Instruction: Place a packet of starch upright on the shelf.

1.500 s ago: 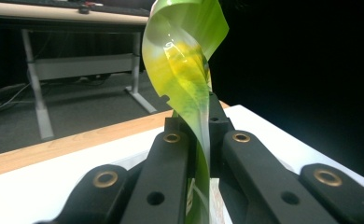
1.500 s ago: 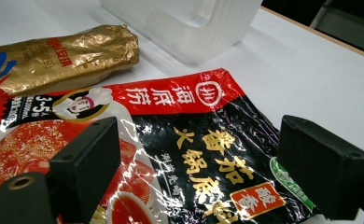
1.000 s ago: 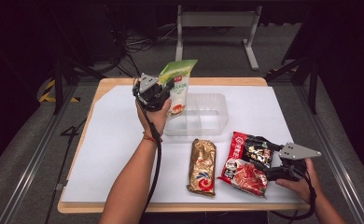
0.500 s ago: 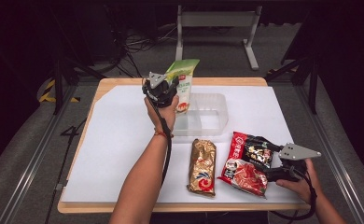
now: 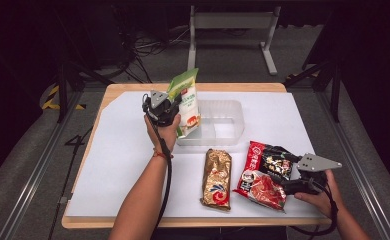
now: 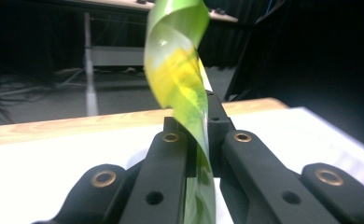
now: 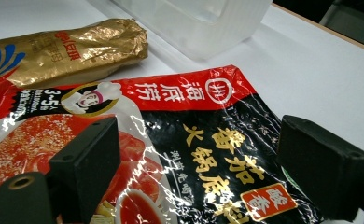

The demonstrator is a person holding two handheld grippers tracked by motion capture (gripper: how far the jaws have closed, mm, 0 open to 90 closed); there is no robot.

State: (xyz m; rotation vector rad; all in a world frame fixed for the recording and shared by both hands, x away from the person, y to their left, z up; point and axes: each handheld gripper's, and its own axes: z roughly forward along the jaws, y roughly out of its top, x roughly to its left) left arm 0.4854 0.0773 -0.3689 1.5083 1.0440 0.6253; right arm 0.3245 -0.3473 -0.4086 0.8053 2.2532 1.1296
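holding the green packet [image 5: 187, 102] upright over the clear tray [image 5: 233, 111], left gripper [image 5: 169, 107] clamped; right gripper [image 7: 189, 154] wide.

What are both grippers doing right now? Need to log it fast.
Left gripper: shut on the green packet.
Right gripper: open, over the red packet.

The left gripper [image 5: 169, 106] clamps the green packet [image 5: 187, 102] upright between its jaws, over the clear tub's [image 5: 233, 107] near-left corner. The right gripper [image 5: 289, 176] rests against the red-black packet [image 5: 263, 175].
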